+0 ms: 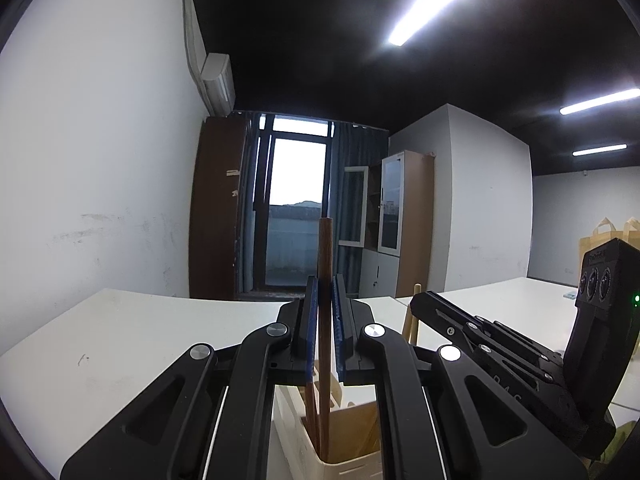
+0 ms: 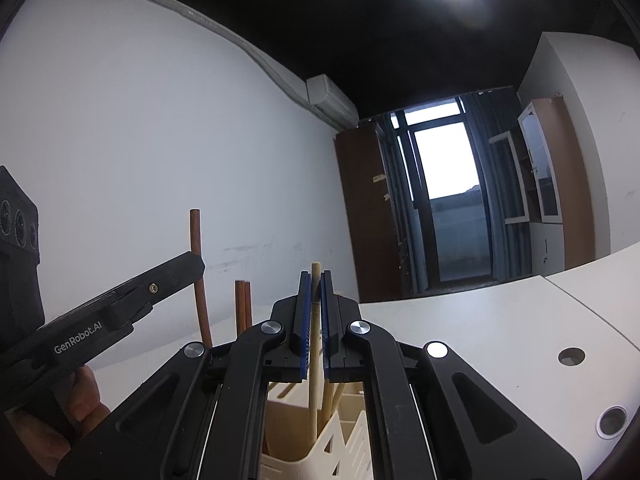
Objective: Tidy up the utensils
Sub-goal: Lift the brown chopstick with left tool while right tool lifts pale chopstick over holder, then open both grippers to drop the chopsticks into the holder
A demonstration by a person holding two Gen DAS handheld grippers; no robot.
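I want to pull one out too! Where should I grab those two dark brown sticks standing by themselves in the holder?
Grab the two dark brown chopsticks near their top ends, coming straight down from above. They stand upright in the cream holder, so only the upper shafts stick out; close across both together.

Both grippers pinched nearly closed, side by side

The left gripper (image 1: 325, 312) points level and forward, its blue pads (image 1: 313, 332) clamped on a thin upright stick. The right gripper (image 2: 315, 312) sits just beside it, angled slightly across, clamped likewise. A bare hand (image 2: 60, 420) grips the left handle.
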